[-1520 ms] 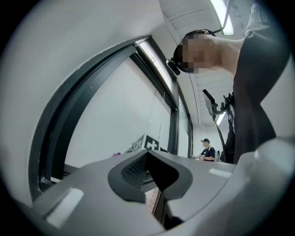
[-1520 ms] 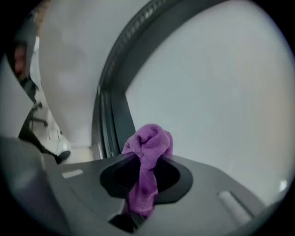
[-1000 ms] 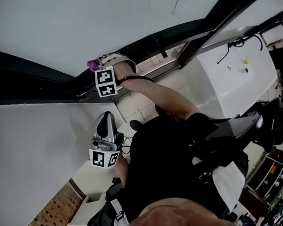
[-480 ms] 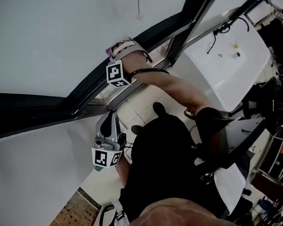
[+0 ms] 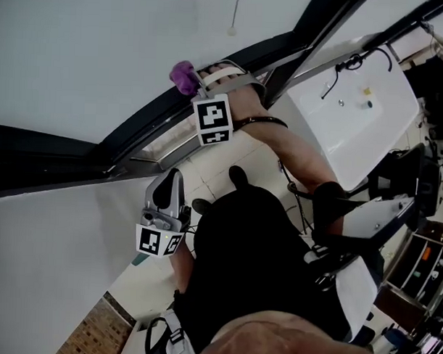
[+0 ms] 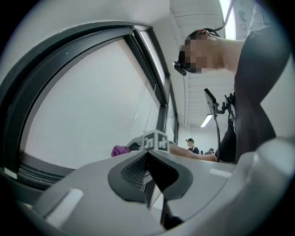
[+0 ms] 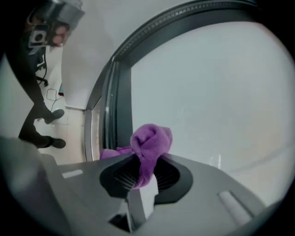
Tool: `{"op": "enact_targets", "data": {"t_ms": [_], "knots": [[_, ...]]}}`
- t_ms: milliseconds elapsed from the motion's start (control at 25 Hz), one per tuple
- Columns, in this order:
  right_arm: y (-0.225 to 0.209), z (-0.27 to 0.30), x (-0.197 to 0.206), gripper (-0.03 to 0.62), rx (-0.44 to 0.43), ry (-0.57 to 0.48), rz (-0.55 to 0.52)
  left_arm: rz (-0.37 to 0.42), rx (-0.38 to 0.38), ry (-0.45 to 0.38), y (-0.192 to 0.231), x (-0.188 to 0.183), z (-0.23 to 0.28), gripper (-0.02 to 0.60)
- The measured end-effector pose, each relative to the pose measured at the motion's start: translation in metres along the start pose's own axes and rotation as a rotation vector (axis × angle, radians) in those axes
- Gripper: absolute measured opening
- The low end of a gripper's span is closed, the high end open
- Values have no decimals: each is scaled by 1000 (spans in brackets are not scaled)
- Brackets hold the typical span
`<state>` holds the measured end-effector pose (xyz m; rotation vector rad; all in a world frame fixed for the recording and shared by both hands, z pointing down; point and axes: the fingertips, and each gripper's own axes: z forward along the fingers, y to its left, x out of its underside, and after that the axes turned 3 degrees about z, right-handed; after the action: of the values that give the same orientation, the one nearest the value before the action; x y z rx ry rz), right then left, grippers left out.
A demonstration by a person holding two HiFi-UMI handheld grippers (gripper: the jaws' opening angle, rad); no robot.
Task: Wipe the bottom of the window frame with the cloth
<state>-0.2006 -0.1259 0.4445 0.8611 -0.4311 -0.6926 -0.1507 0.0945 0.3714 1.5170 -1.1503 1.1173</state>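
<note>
Right gripper (image 7: 144, 175): jaws clamped on the bunched purple cloth (image 7: 150, 140), with the wad poking past the tips, near the dark window frame (image 7: 109, 110). Left gripper (image 6: 148, 171): jaws together, empty, held low and apart.

To wipe well, press the wad into the bottom rail and drag steadily along it.

Only the right gripper view shows the grip. The head view places the cloth at the frame's glass-side edge.

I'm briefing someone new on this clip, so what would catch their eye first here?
The bright purple cloth stands out most, pinched in the right gripper up at the dark window frame, beside the pale pane. Lower down, the left gripper is shut on nothing, held close to the person's body.
</note>
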Motion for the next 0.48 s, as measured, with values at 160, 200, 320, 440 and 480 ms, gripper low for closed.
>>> {"op": "enact_targets", "data": {"t_ms": [160, 200, 320, 440, 480], "knots": [[20, 36, 12, 67, -74, 56, -142, 14, 31, -3, -19, -4, 12, -3], [35, 24, 17, 67, -128, 68, -166, 16, 26, -1, -19, -5, 12, -3], [104, -40, 33, 67, -379, 45, -179, 18, -16, 10, -9, -4, 4, -3], [112, -84, 55, 69, -420, -30, -2, 9, -62, 28, 8, 2, -8, -3], [84, -83, 60, 69, -339, -78, 127, 4, -73, 29, 13, 4, -9, -3]]}}
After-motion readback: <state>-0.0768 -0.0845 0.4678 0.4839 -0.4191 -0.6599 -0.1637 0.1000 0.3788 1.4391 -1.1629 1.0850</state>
